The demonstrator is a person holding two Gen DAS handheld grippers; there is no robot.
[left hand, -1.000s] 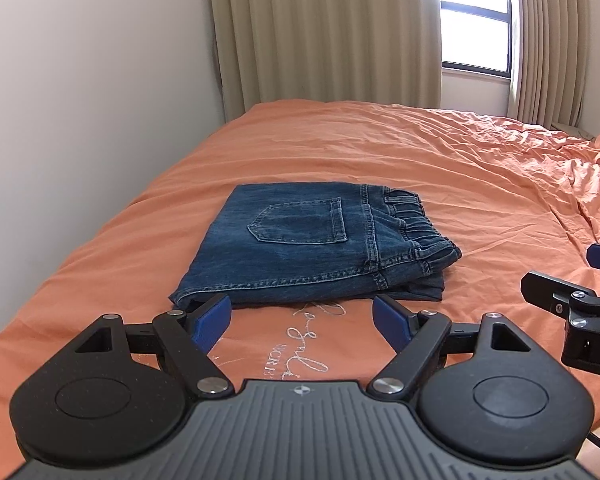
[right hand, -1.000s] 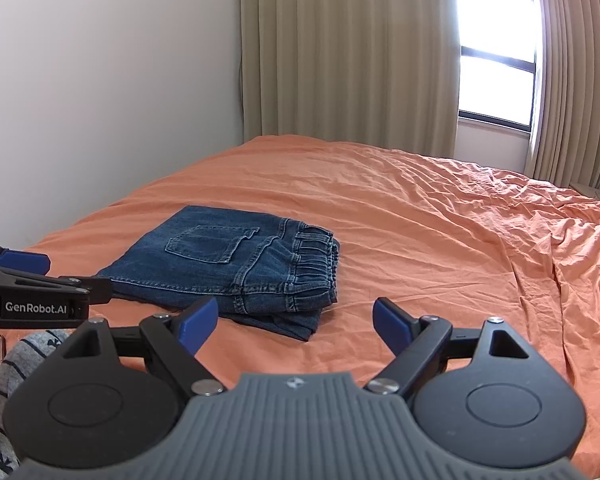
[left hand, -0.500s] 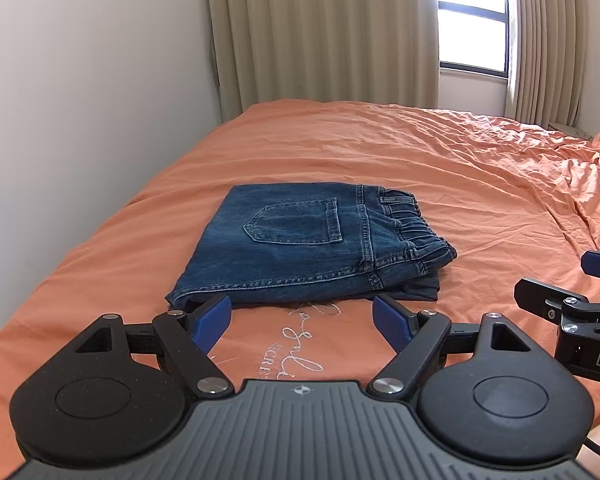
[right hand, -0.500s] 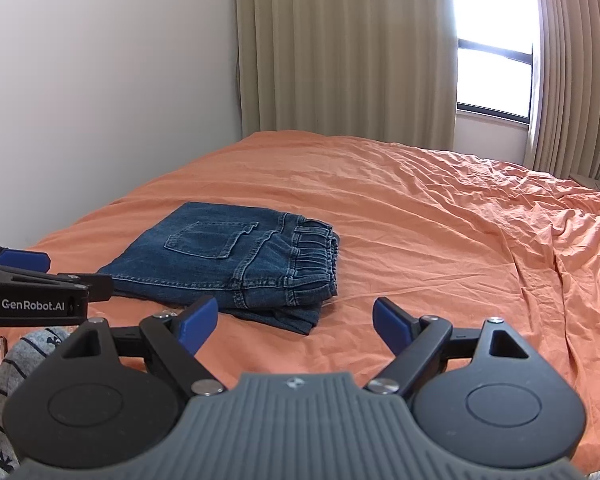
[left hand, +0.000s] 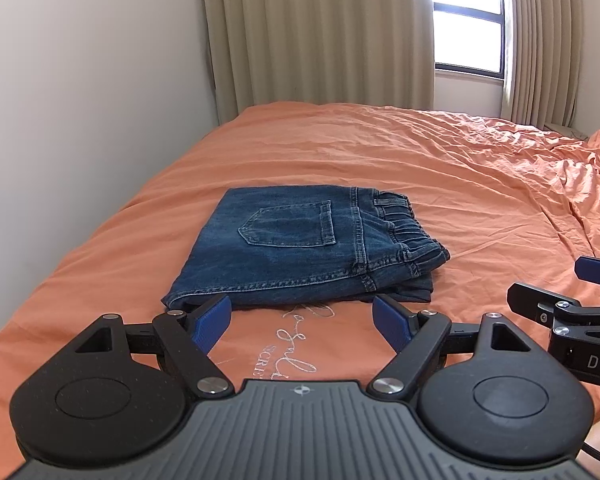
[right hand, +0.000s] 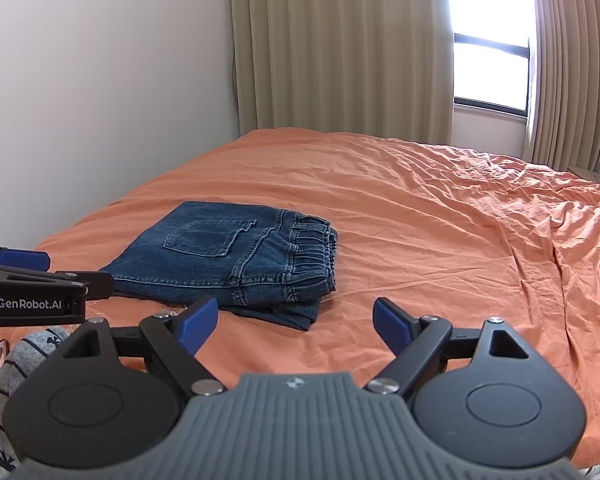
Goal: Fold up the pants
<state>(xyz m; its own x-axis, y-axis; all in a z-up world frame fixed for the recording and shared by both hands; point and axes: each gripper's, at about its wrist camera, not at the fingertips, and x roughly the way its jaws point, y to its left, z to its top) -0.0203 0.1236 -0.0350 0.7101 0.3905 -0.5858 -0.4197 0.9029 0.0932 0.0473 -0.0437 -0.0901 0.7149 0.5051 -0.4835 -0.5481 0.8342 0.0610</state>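
Dark blue denim pants [left hand: 300, 248] lie folded into a compact rectangle on the orange bed, back pocket up, elastic waistband to the right. They also show in the right wrist view [right hand: 236, 256]. My left gripper [left hand: 302, 320] is open and empty, hovering just short of the pants' near edge. My right gripper [right hand: 296, 322] is open and empty, near the pants' front right corner. Each gripper shows at the edge of the other's view.
The orange bedsheet [left hand: 460, 184] is wrinkled to the right, with white embroidered lettering [left hand: 296, 332] near the front. A white wall [left hand: 80, 120] runs along the left. Beige curtains [left hand: 320, 32] and a window [left hand: 468, 20] stand behind the bed.
Both grippers have drawn back and risen slightly from the pants. Both stay open. The pants have not moved.
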